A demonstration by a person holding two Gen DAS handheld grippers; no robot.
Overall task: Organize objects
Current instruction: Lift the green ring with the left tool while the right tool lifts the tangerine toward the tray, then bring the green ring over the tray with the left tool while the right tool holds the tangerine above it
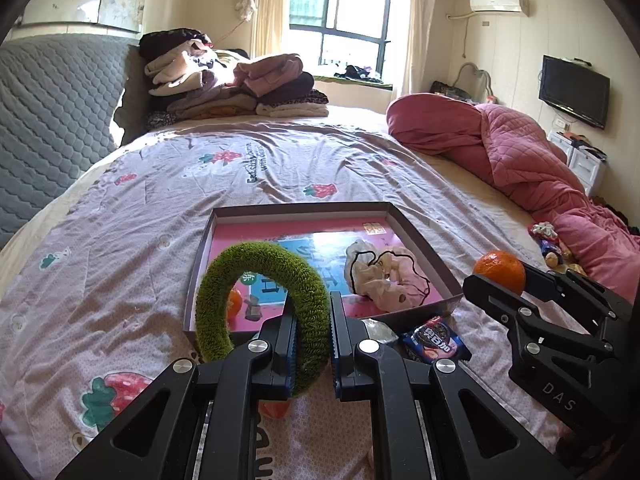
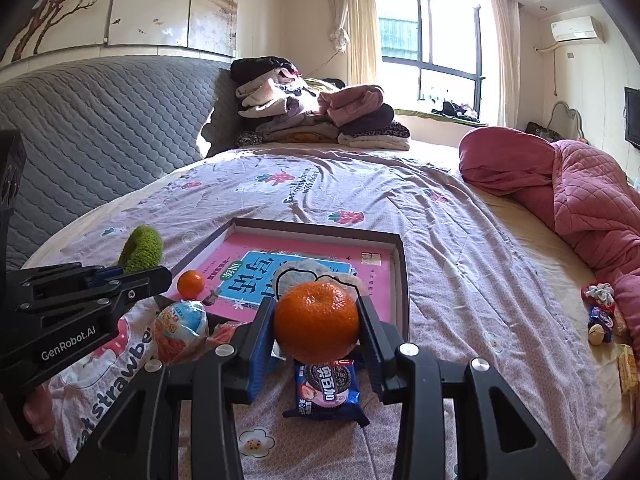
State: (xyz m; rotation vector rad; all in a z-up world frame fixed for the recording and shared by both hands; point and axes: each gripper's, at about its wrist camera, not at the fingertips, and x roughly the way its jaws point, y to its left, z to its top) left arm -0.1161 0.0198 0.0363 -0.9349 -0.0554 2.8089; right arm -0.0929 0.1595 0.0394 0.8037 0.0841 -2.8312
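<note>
My left gripper (image 1: 313, 312) is shut on a fuzzy green headband (image 1: 256, 280), which arches up over the near edge of a shallow cardboard box (image 1: 396, 220). The box holds a pink-and-blue printed sheet, a small mandarin (image 1: 234, 302) and a pale scrunchie (image 1: 384, 276). My right gripper (image 2: 316, 304) is shut on a larger mandarin (image 2: 316, 322), held above a blue cookie packet (image 2: 328, 390) just short of the box (image 2: 402, 264). In the right wrist view the left gripper (image 2: 152, 272) stands at the left with the headband (image 2: 140, 250).
Everything lies on a bed with a strawberry-print cover. A snack bag (image 2: 182, 330) sits near the box's left corner. Loose sweets (image 2: 600, 312) lie at the right by a rolled pink quilt (image 2: 580, 200). Folded clothes (image 2: 320, 120) are stacked at the far end, beside a grey headboard (image 2: 100, 140).
</note>
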